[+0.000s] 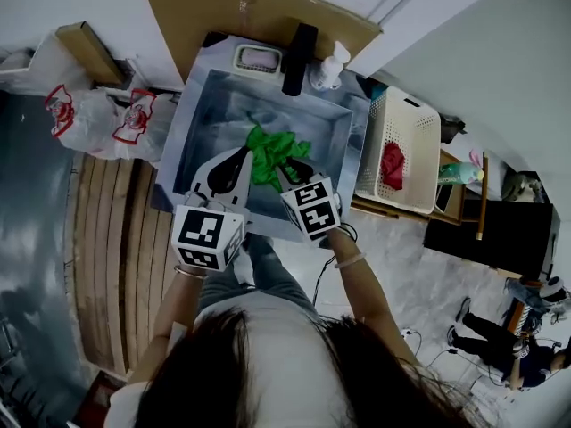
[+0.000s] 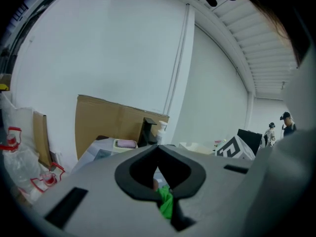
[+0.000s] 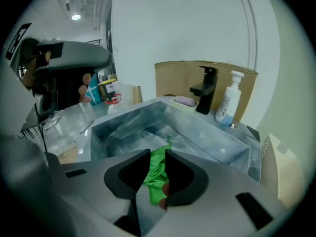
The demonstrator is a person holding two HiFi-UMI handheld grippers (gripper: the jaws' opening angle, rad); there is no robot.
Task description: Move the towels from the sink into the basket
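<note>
Grey left gripper (image 1: 240, 157) hangs over the sink (image 1: 203, 105) at its front edge, tips pressed together. Just right of it, a green towel (image 1: 273, 153) lies crumpled in the sink, and the right gripper (image 1: 291, 167) has its jaws spread above the cloth. Right of the sink, a white basket (image 1: 421, 130) holds a red towel (image 1: 393, 164).

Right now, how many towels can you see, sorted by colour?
green towel: 1, in the sink
red towel: 1, in the basket
Total: 2
</note>
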